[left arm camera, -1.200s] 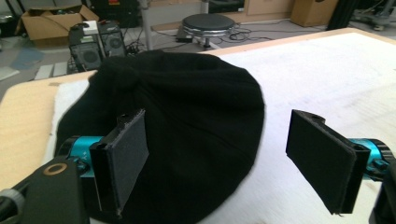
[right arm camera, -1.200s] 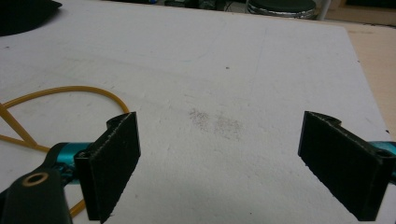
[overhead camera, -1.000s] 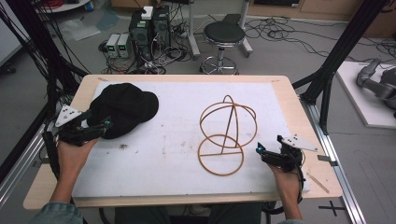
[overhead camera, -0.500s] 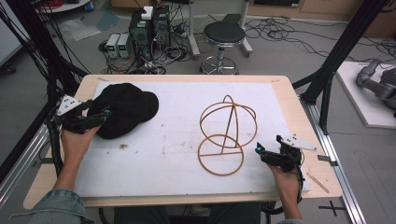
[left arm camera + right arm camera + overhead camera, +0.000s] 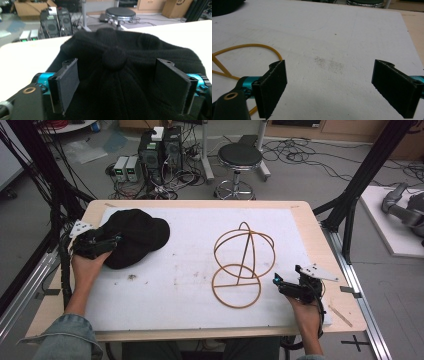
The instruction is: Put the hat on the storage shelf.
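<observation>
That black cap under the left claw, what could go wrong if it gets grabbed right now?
1. The left claw is open astride the black cap, whose soft crown could bunch, leaving only a fold pinched.
2. The wire stand looks light; a swinging cap might tip it.
3. The right claw waits open beside the stand's base ring and could nudge it.

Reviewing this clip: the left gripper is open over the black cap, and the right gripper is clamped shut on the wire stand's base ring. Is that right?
Not quite. The right gripper is open and holds nothing: the right gripper view shows its jaws wide apart over the bare white mat, with the wire stand off to one side. The left gripper is indeed open over the black cap.
</observation>
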Demonstrator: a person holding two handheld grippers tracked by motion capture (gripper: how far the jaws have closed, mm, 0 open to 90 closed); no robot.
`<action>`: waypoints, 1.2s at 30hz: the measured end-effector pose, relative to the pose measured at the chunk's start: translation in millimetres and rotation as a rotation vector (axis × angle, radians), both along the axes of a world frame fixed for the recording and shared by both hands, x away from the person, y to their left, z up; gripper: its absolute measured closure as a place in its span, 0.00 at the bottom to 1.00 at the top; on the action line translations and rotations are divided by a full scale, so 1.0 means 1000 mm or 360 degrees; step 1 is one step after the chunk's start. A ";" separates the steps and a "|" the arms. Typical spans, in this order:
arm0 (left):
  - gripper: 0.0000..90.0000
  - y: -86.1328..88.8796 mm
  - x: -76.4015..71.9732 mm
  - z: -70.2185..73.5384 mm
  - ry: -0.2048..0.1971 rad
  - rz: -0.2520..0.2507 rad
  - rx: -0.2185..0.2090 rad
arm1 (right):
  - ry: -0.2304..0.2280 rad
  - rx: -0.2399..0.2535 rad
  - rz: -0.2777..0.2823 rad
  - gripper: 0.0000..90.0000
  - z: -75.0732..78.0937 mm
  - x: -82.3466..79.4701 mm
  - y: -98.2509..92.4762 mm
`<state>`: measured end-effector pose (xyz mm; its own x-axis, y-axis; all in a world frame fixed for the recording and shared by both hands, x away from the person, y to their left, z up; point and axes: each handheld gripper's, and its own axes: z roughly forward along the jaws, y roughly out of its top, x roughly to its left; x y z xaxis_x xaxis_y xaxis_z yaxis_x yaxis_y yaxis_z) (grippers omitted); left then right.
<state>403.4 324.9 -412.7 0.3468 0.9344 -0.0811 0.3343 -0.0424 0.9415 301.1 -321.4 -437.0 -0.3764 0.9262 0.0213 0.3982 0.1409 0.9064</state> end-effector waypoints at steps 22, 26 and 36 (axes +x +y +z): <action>0.85 -0.005 -0.007 0.010 -0.0050 -0.0011 0.0020 | 0.0000 -0.0001 0.0007 0.14 0.000 0.000 0.000; 0.86 -0.002 -0.011 0.017 -0.0064 -0.0024 -0.0079 | -0.0001 -0.0003 0.0008 0.14 0.000 0.000 0.000; 0.86 -0.015 -0.017 0.044 -0.0140 -0.0105 -0.0123 | 0.0002 0.0001 0.0009 0.14 0.000 0.000 0.000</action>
<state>386.3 310.0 -368.5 0.4160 0.9016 -0.1187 0.2494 0.0124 0.9683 301.2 -321.7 -437.1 -0.3814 0.9241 0.0224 0.3984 0.1425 0.9061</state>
